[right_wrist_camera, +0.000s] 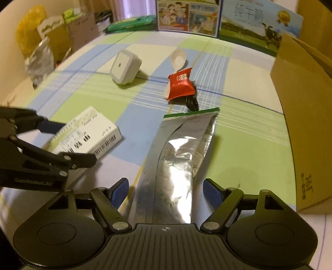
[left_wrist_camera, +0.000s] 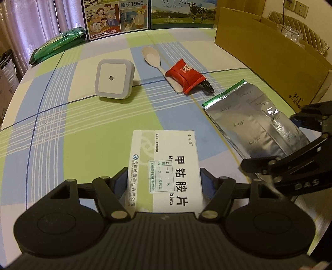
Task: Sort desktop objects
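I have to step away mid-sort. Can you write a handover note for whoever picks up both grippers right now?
Left gripper: open, straddling the white cardboard medicine box, not clamped.
Right gripper: open around the silver foil pouch, not gripped.
Still on the checked tablecloth: square white night light, cream plastic spoon under the red snack packet, black item beside it.
Brown cardboard box at right.
Nothing looks sorted yet; everything remains.

The medicine box reads "甲钴胺片", a milk carton "PURE MILK" (another, "始于1956"), the cardboard box "361°".
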`<state>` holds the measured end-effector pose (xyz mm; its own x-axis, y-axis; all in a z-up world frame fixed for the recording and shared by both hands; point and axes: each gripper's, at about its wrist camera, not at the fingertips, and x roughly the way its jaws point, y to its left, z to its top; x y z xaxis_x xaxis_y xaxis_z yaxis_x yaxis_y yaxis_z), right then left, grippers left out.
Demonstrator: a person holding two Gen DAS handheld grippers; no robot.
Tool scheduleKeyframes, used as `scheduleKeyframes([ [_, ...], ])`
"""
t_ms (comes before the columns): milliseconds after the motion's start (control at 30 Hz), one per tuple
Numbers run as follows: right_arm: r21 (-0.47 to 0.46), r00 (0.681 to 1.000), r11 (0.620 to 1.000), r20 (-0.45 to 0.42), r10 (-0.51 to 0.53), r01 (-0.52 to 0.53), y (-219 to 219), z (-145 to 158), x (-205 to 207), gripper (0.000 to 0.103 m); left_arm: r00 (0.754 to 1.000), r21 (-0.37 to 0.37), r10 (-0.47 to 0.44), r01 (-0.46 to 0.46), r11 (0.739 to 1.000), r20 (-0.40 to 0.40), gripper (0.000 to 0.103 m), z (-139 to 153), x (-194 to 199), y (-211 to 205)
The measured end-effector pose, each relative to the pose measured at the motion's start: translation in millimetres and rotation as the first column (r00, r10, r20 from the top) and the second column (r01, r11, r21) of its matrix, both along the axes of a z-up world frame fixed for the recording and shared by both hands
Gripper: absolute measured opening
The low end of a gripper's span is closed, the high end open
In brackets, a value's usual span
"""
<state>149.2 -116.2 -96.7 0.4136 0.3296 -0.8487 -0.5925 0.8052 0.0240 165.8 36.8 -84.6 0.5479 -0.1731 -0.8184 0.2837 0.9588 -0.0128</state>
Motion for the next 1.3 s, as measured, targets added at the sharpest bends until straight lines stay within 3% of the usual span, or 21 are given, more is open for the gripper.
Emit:
scheduleKeyframes([
  [167, -0.020, 1.000, 1.000, -0.019, 0.006, -0.006, 5.2, -3.7, 1.1, 0.072, 1.000, -0.022, 0.005, -0.006, 1.000, -0.013, 0.067, -2.3, 2.9, 2.0],
  [333, -0.017, 1.000, 1.000, -0.006, -0.004, 0.004, 3.4, -0.6, 0.1, 0.055, 1.000, 0.001, -0.007, 0.007, 1.000, -0.014, 0.067, -4.6, 3.8, -1.8],
  [700, 0.007, 1.000, 1.000, 0.012, -0.006, 0.006, 6.3, 3.3, -0.5, 0.036, 1.000, -0.005, 0.001, -0.001, 1.000, -0.017, 0.067, -3.6, 3.3, -2.0],
  [933, 0.065, 0.999, 0.997, 0.037, -0.038, 0.035, 1.9, 12.8, 0.2, 0.035, 0.999, -0.034, 0.015, -0.014, 0.999, 0.032, 0.067, 9.4, -1.2, 0.0],
  [1300, 0.103, 0.997, 0.992, 0.033, -0.075, 0.071, -4.8, 16.9, 5.2, 0.035, 1.000, -0.028, -0.001, 0.001, 1.000, 0.021, 0.067, 9.7, 0.9, -9.6],
])
